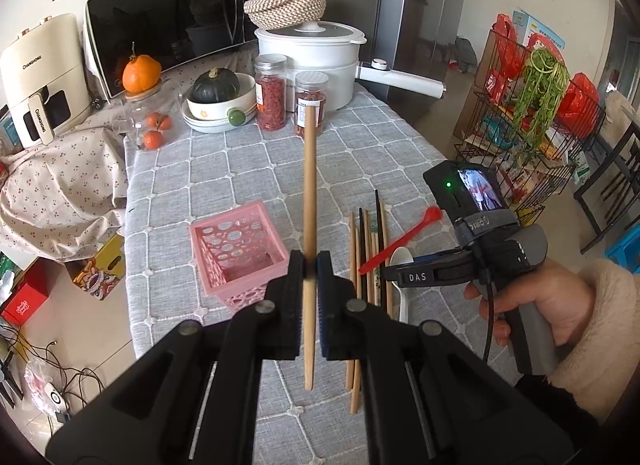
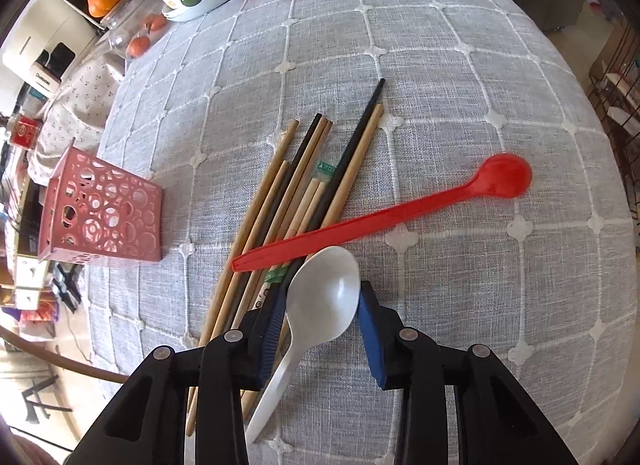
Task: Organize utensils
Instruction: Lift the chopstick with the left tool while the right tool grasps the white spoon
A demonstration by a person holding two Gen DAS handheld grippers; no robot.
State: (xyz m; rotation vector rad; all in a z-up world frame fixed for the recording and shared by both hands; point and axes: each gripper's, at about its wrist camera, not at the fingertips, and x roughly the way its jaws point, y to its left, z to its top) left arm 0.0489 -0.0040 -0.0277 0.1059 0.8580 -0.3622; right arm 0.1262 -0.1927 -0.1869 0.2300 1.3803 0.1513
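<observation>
My left gripper is shut on a wooden chopstick, holding it in the air, pointing away over the table, just right of the pink perforated basket. The basket stands at the table's left side. A pile of wooden and black chopsticks lies on the grey cloth with a red spoon across it. My right gripper points down at the pile's near end, its blue pads touching both sides of the white spoon's bowl. A hand holds that gripper.
At the table's far end stand two jars, a white pot, stacked bowls holding a squash, a glass jar with oranges and a microwave. The table's left edge drops to a cluttered floor. A wire rack stands at the right.
</observation>
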